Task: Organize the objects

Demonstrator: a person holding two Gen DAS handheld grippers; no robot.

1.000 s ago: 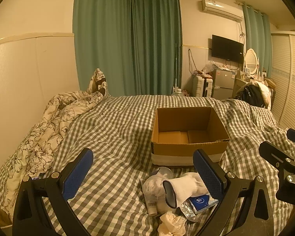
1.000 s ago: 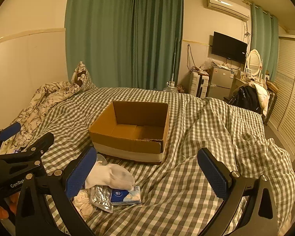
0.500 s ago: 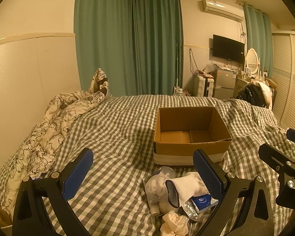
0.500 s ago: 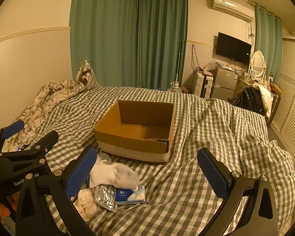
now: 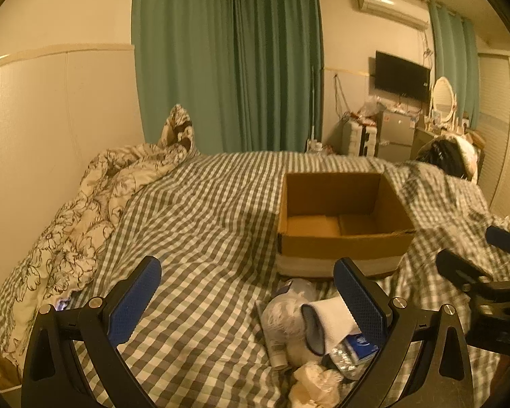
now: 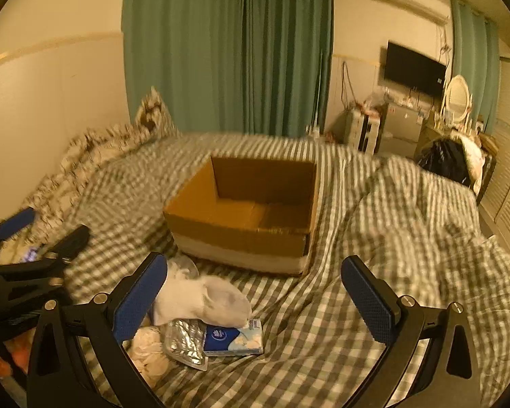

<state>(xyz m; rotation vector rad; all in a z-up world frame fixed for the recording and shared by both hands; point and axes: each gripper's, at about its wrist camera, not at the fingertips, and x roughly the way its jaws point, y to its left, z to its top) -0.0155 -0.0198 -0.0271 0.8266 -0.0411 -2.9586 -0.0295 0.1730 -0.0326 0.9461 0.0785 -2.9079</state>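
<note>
On the checked bed (image 5: 204,231), the cardboard box (image 6: 244,217) sits empty; both tongs spread.

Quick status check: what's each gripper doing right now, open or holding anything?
Left gripper: open, holding nothing, above the checked bedcover.
Right gripper: open, holding nothing, the white sock lying below it by its left finger.

blue tissue pack (image 6: 233,340), white logo too blurred to read
</note>
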